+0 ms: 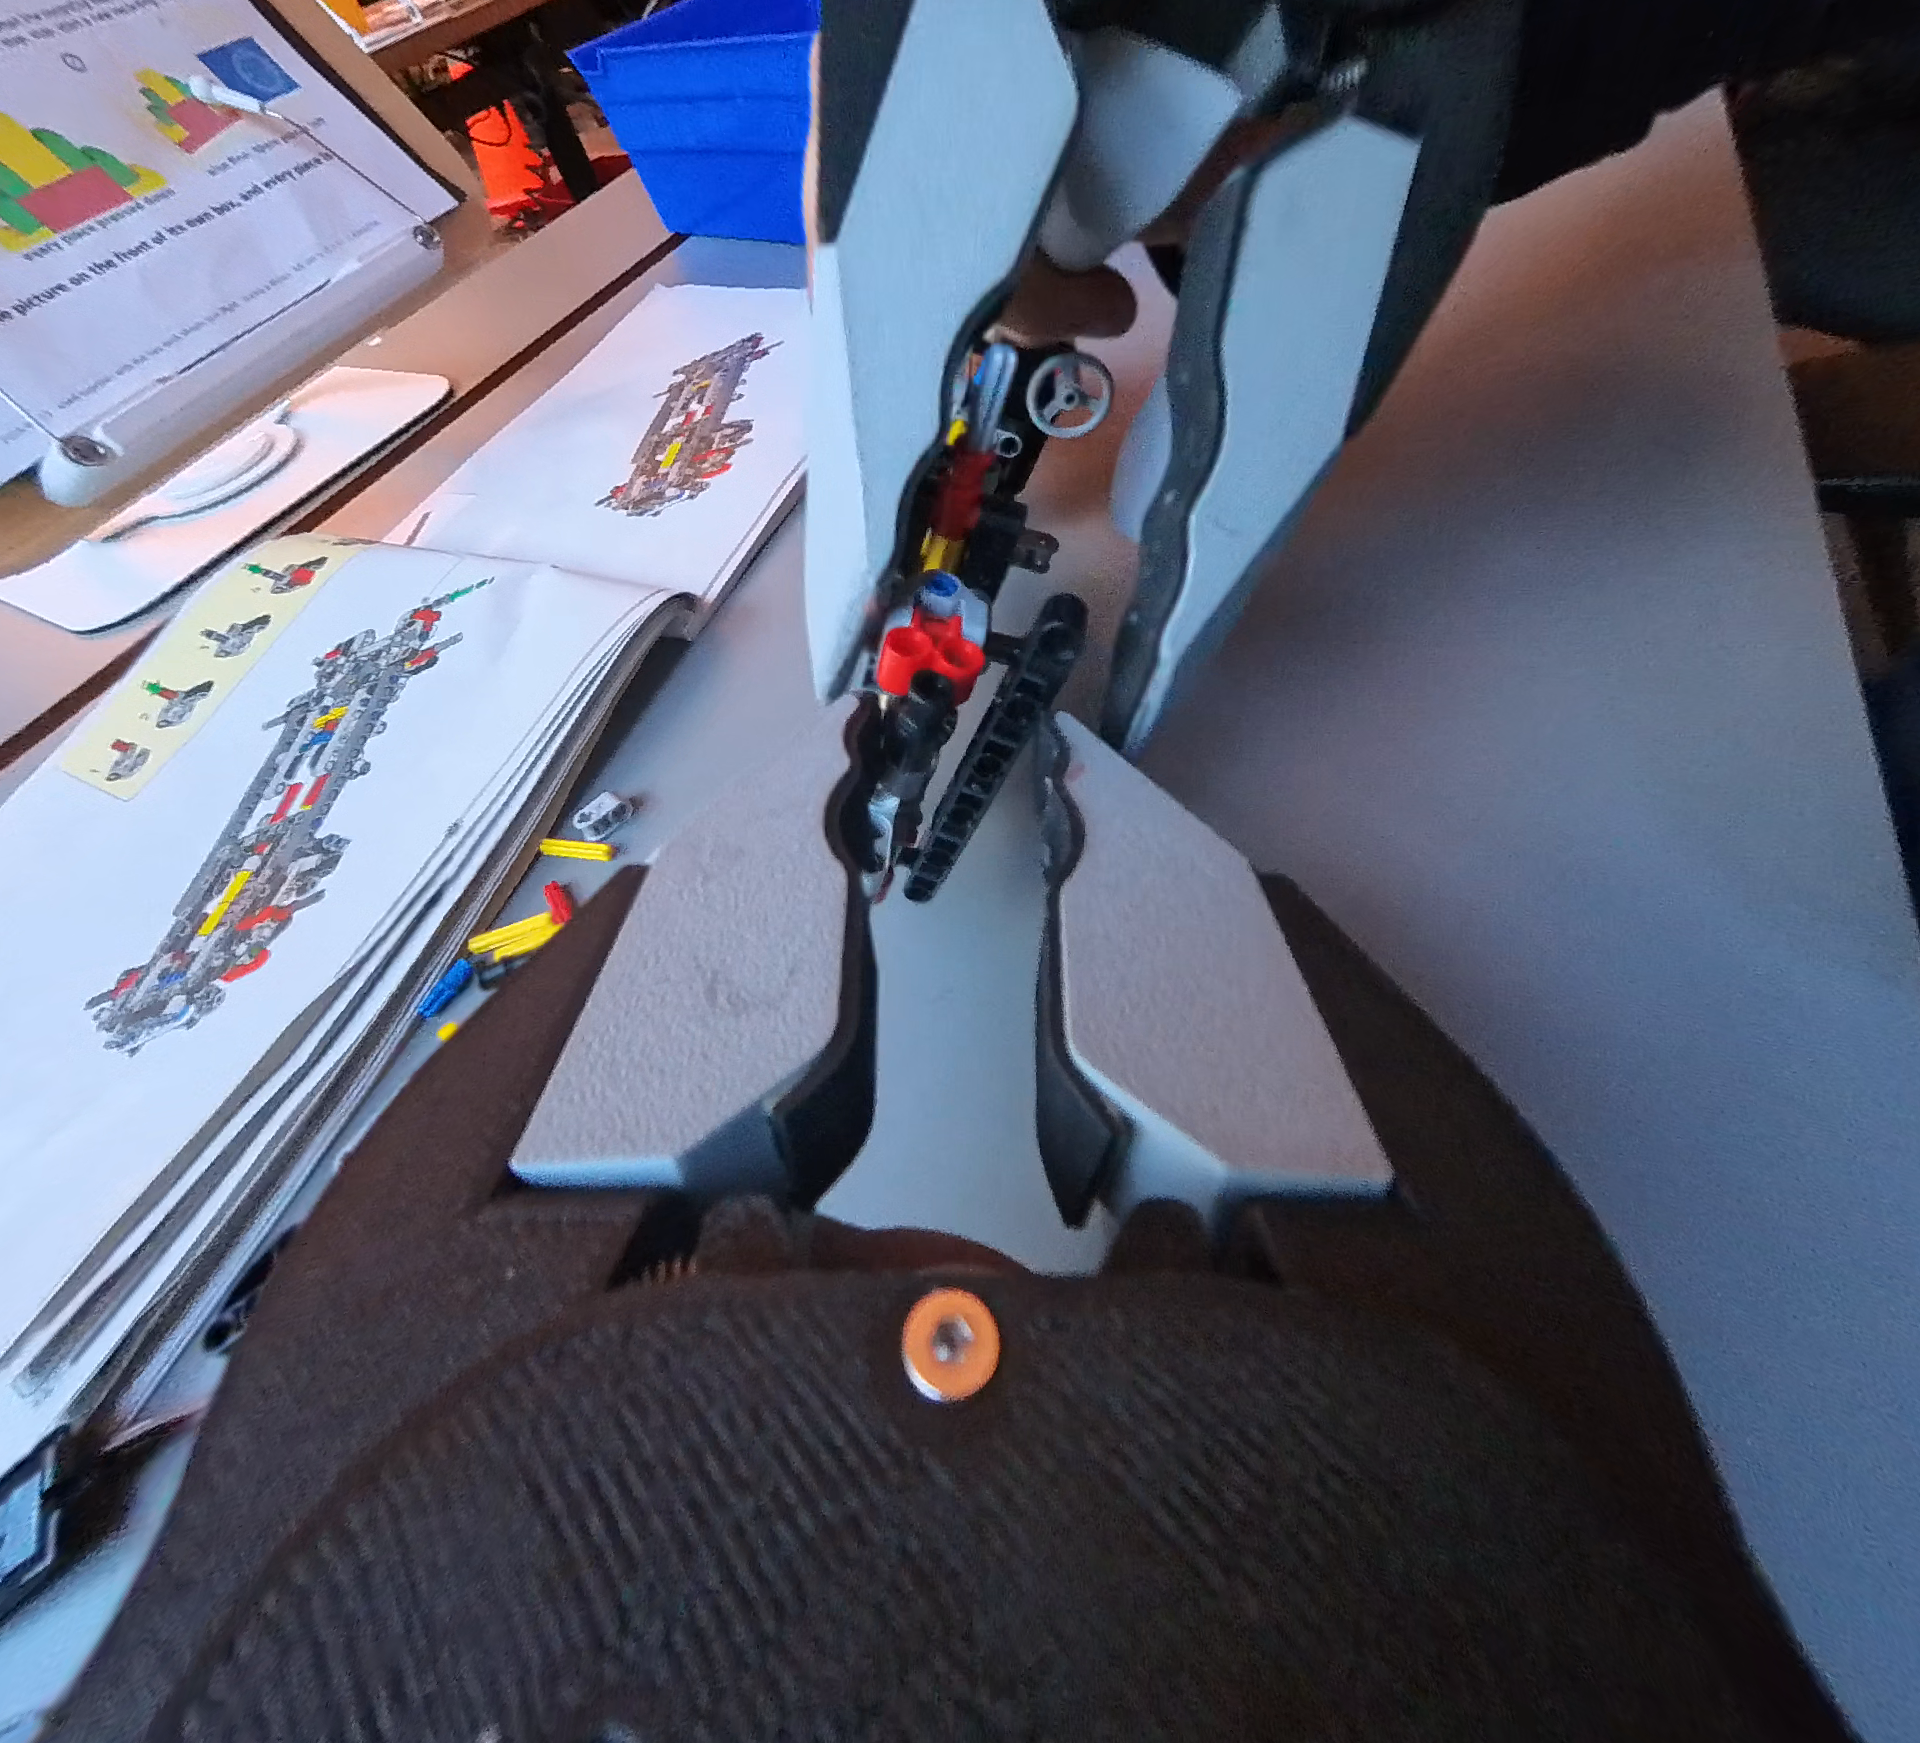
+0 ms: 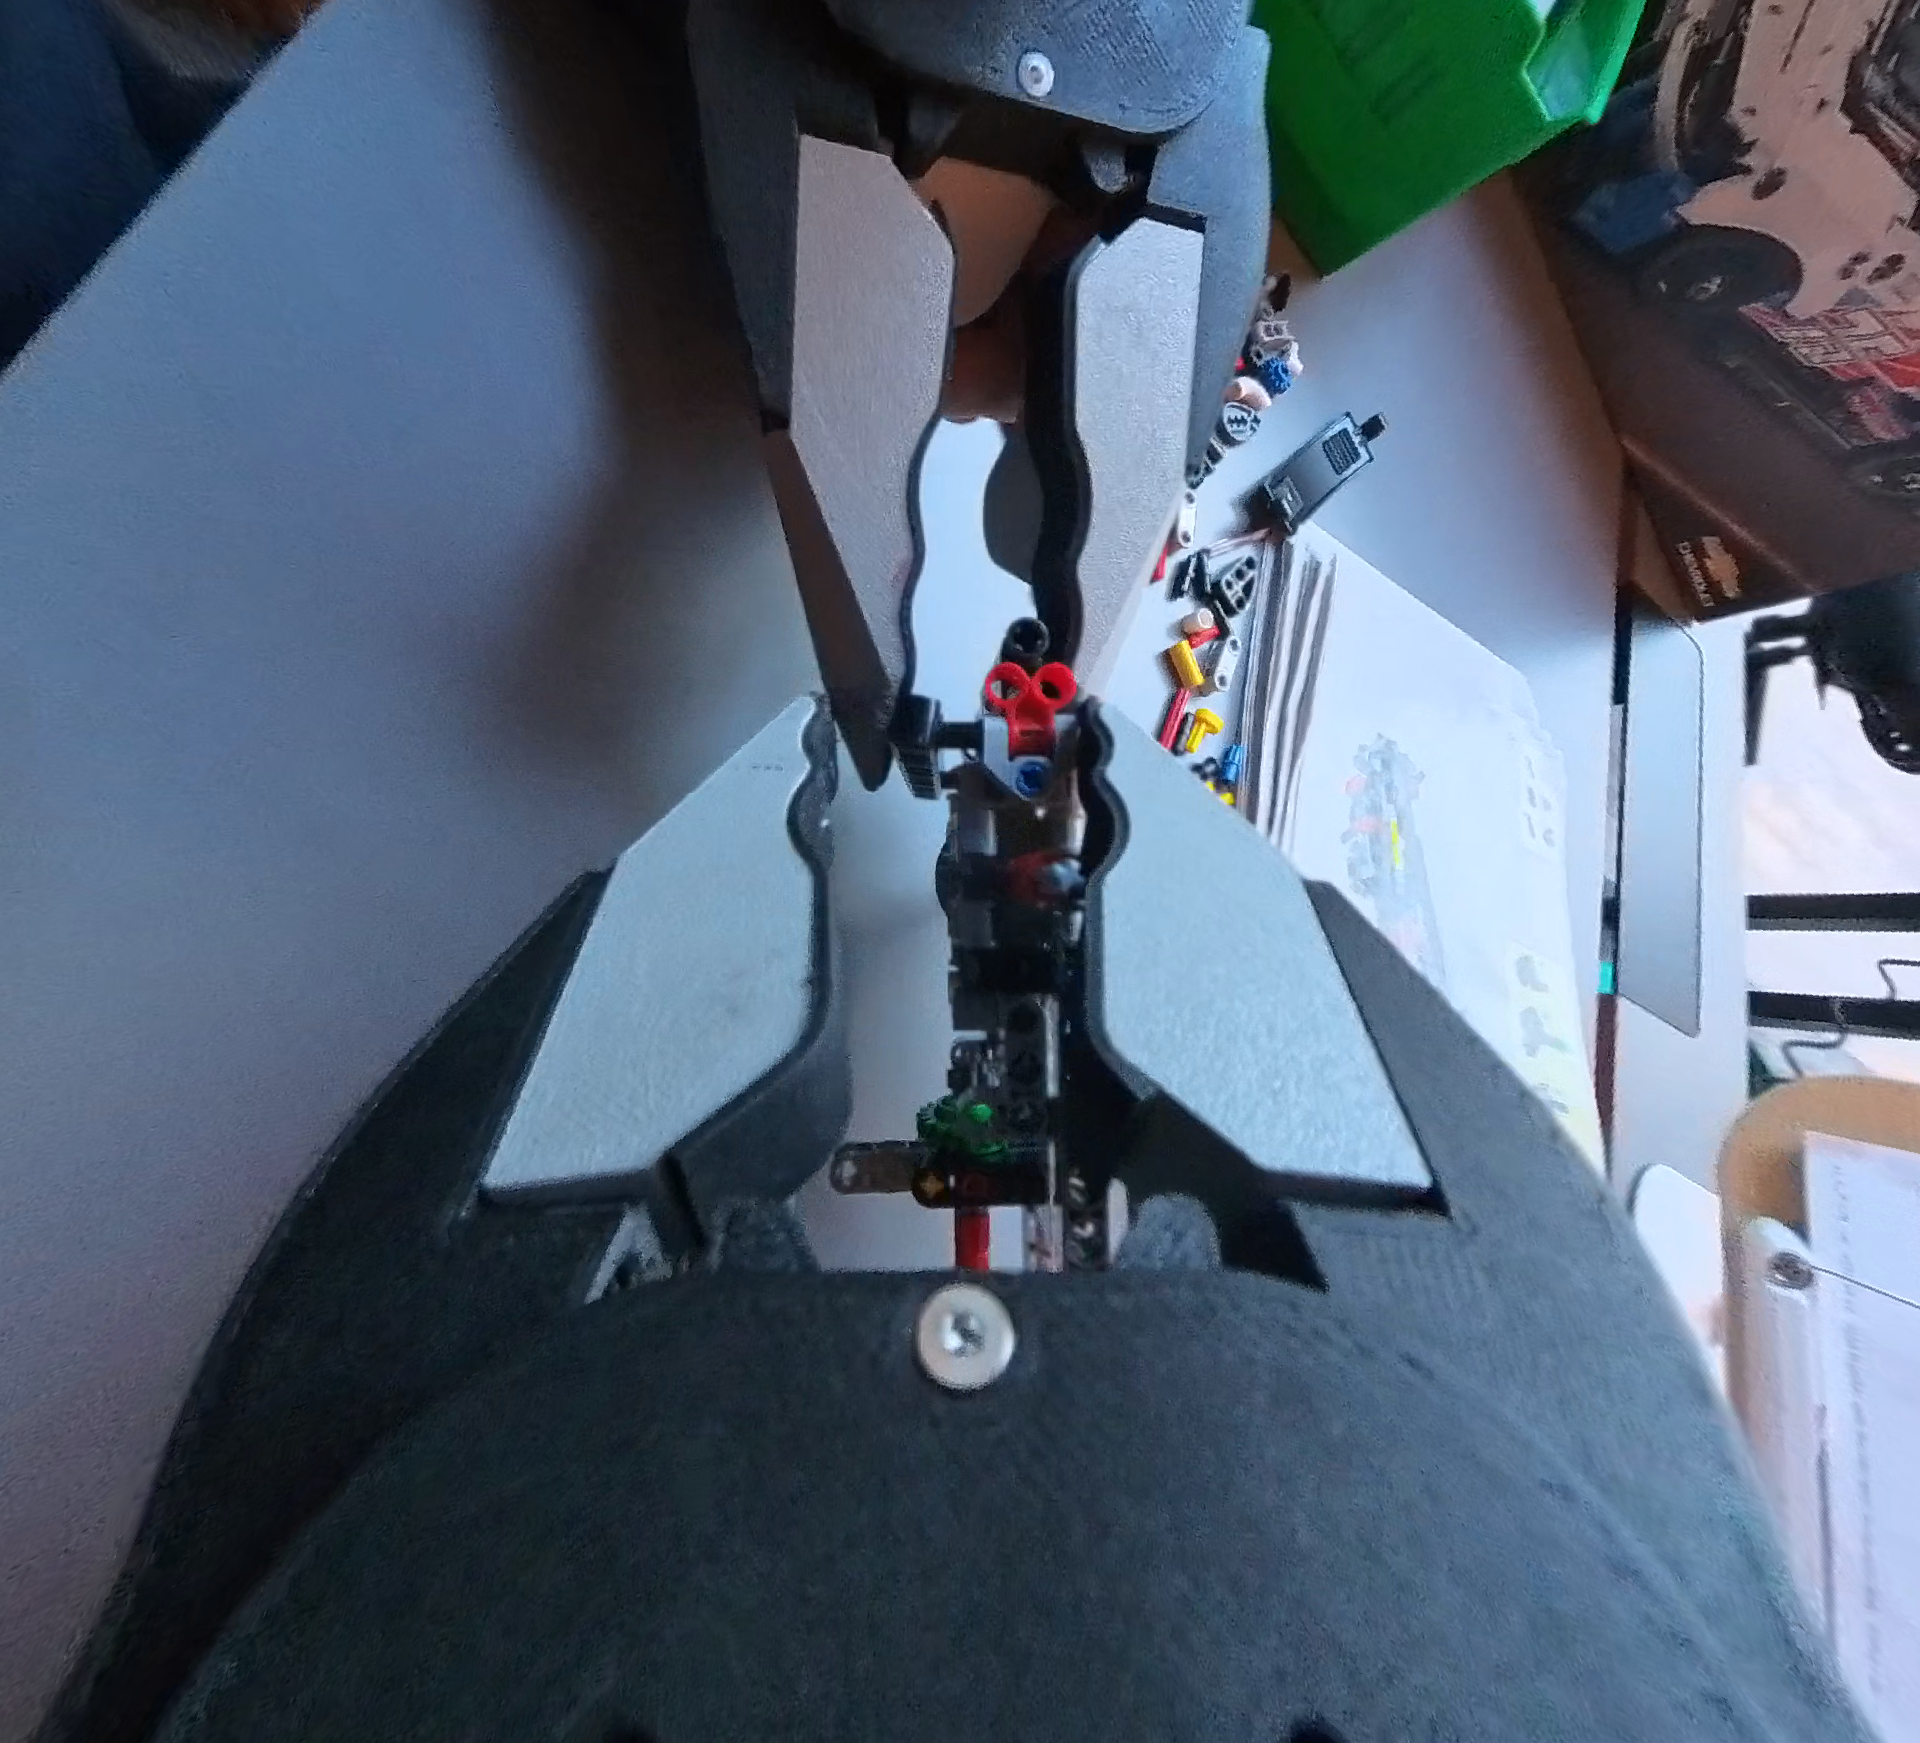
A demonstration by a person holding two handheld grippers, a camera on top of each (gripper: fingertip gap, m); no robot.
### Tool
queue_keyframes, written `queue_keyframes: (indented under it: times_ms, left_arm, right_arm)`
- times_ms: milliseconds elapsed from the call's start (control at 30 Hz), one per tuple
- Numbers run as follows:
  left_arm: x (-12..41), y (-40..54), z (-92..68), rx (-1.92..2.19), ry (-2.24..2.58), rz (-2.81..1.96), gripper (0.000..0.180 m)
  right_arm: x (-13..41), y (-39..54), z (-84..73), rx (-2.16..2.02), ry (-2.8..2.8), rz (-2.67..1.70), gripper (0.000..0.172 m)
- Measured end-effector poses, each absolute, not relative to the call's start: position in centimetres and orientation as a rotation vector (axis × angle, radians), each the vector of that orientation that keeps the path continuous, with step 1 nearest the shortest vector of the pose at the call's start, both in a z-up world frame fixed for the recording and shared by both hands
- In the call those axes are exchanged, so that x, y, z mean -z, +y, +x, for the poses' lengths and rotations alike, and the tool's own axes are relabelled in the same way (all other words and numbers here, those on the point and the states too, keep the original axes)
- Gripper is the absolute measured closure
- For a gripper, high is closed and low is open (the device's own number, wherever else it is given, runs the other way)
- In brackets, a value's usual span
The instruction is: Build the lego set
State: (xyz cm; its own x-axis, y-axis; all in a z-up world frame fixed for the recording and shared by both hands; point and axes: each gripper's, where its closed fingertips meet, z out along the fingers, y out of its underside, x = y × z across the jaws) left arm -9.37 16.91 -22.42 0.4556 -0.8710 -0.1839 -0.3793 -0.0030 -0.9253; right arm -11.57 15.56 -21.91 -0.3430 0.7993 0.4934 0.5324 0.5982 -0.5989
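Observation:
A long brick-built assembly [image 1: 930, 654] of black, grey, red and yellow pieces hangs above the grey table [image 1: 1507, 862] between my two grippers, which face each other. My left gripper [image 1: 961, 748] is shut on its near end, one pad on the black and grey part and the other on the black holed beam [image 1: 987, 758]. In the right wrist view the assembly [image 2: 1013, 914] lies along one finger [image 2: 1195, 945] of my right gripper [image 2: 956, 737]. A gap shows to the other finger, so that gripper is open. A red connector [image 2: 1029, 691] sits at the tips.
An open instruction booklet [image 1: 260, 862] lies left, with loose small pieces [image 1: 520, 935] beside it. A blue bin [image 1: 717, 104] and a standing printed sheet [image 1: 156, 135] are behind. In the right wrist view a green bin [image 2: 1434, 10], a printed box [image 2: 1787, 239] and more loose pieces [image 2: 1205, 654] show. My two grippers' fingertips are within a few centimetres of each other.

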Motion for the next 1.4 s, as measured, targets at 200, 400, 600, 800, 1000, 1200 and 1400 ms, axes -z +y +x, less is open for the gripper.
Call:
queue_keyframes:
  times_ms: [200, 400, 600, 800, 1000, 1200, 1400]
  left_arm:
    - [22.3, 16.9, -9.3, 0.598, 1.107, -1.595, 0.154]
    - [22.0, 17.1, -9.5, 0.626, 1.099, -1.589, 0.154]
    - [22.3, 17.4, -9.7, 0.614, 1.093, -1.617, 0.152]
    - [22.7, 17.5, -9.9, 0.569, 1.092, -1.642, 0.152]
    - [22.6, 17.7, -9.9, 0.494, 1.098, -1.641, 0.154]
    - [21.8, 17.3, -10.2, 0.623, 1.056, -1.648, 0.156]
    - [22.4, 16.8, -10.3, 0.466, 1.173, -1.600, 0.157]
  right_arm:
    - [21.7, 15.7, -11.5, -0.468, -2.085, -1.073, 0.129]
    - [21.3, 15.8, -11.5, -0.596, -2.115, -1.116, 0.132]
    - [20.8, 16.2, -11.6, -0.647, -2.051, -1.142, 0.140]
    - [21.1, 15.8, -11.9, -0.554, -2.027, -1.108, 0.141]
    - [21.1, 16.0, -12.0, -0.579, -2.221, -1.086, 0.143]
    - [20.3, 15.8, -12.6, -0.779, -2.174, -1.205, 0.142]
    - [20.7, 15.4, -12.6, -0.712, -2.090, -1.243, 0.142]
